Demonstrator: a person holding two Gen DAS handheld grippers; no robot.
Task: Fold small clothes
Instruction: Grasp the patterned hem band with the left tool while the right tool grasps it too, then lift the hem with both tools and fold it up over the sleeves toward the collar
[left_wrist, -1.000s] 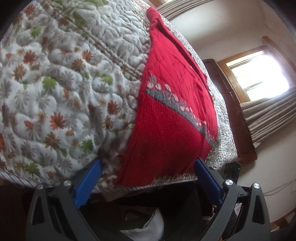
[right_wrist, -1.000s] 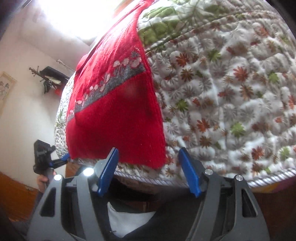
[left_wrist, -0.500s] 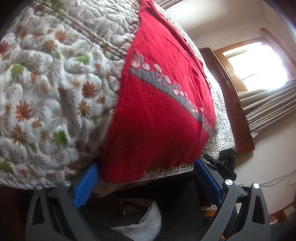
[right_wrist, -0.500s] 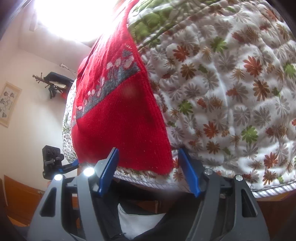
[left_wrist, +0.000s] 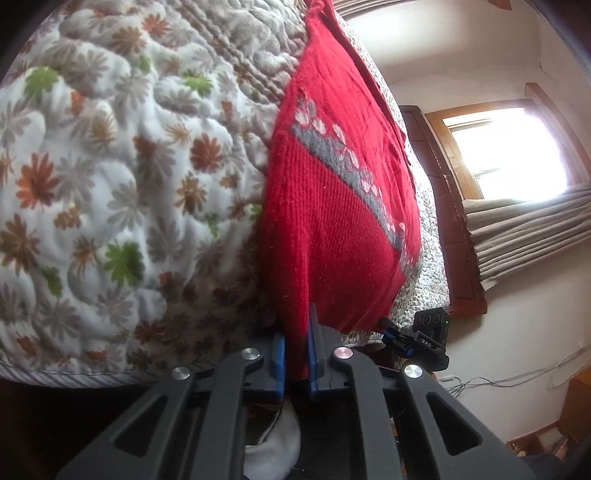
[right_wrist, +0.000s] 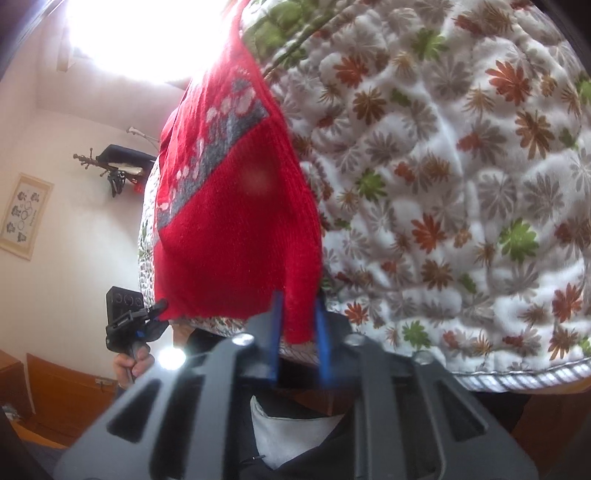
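Evidently both the left tool (left_wrist: 295, 363) and right tool (right_wrist: 298, 334) are clamped on the hem corners of the red knitted sweater (left_wrist: 332, 206) at the near edge of the floral quilted bed (left_wrist: 110, 184), presumably to lift it into a fold.

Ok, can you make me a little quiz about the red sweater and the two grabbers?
1. True or false: the left gripper is shut on the near hem of the red sweater.
2. What does the sweater lie on? A) a bare wooden table B) a flowery quilt C) a tiled floor
3. Fill in: the right gripper pinches the sweater's other near ______.

Key: 1 true; 2 B; 3 corner. In the right wrist view the left gripper sits at the sweater's far lower corner, so each gripper holds one end of the same hem.
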